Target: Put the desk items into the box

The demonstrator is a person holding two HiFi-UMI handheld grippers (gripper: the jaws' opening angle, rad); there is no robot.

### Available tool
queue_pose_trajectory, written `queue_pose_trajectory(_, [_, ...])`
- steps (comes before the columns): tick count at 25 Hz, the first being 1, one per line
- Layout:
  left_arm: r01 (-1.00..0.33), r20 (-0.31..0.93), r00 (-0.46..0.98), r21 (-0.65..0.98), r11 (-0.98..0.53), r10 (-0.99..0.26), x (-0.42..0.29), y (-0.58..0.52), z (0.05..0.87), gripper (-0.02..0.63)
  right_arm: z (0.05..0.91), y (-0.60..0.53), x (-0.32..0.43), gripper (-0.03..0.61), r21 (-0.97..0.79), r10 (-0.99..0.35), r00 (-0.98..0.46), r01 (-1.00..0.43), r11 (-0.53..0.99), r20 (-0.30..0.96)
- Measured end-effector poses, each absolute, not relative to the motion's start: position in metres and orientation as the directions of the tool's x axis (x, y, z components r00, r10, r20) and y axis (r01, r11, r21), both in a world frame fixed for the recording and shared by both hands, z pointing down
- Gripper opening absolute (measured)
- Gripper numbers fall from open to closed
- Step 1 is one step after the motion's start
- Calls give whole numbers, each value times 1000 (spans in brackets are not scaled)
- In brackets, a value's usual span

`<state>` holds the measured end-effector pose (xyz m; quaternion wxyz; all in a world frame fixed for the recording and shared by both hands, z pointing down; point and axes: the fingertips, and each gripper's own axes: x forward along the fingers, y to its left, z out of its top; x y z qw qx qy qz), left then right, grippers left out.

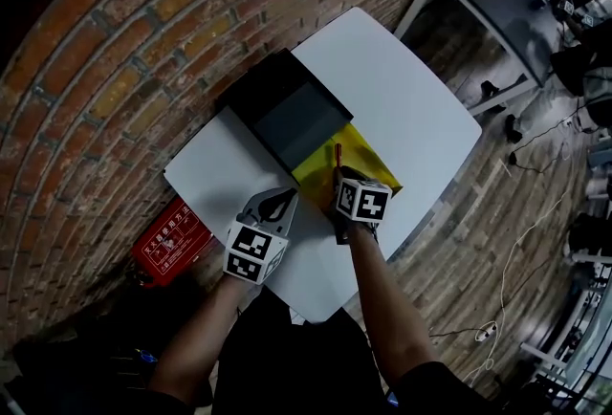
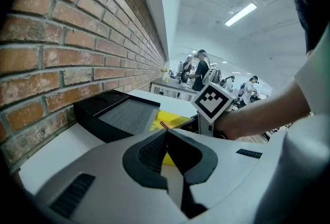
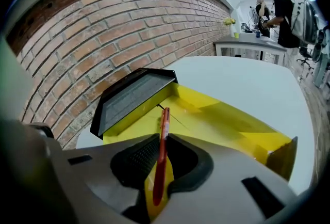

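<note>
A red pen [image 3: 164, 135] stands between the jaws of my right gripper [image 3: 163, 141], which is shut on it. Pen and gripper [image 1: 338, 178] hang over the near end of an open yellow box [image 3: 221, 114] on the white table [image 1: 402, 88]. The pen [image 1: 337, 155] points toward the black tray [image 1: 287, 107] that lies partly over the box's far side. My left gripper [image 1: 283, 200] hovers over the table just left of the yellow box [image 1: 368, 164]. In the left gripper view its jaws [image 2: 166, 131] meet at the tips with nothing between them.
A brick wall [image 1: 124, 40] runs along the table's far side. A red case [image 1: 172, 239] lies on the floor by the table's left corner. A dark table [image 1: 497, 2] stands beyond, with cables [image 1: 497, 308] on the wooden floor. People stand far off [image 2: 198, 68].
</note>
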<state>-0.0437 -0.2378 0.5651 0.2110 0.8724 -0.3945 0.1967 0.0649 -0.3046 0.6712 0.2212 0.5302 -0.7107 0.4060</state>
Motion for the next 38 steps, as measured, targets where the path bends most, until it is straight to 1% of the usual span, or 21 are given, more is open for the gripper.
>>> queue_pose_trajectory(13, [-775, 516, 610, 230, -588, -602, -45, -238, 572, 14, 680, -305, 63, 61, -272, -548, -296, -954, 127, 782])
queue_pose_trajectory(23, [-787, 516, 595, 220, -576, -616, -52, -233, 567, 14, 684, -301, 57, 63, -275, -515, -316, -949, 156, 797])
queue_pose_trajectory(32, [-799, 513, 581, 213, -562, -632, -53, -229, 562, 14, 666, -301, 65, 63, -279, -558, -319, -947, 159, 766])
queue_pose_trajectory(38, [-807, 504, 573, 210, -552, -646, -48, -224, 555, 14, 646, -289, 66, 60, -320, -587, -384, -923, 215, 713])
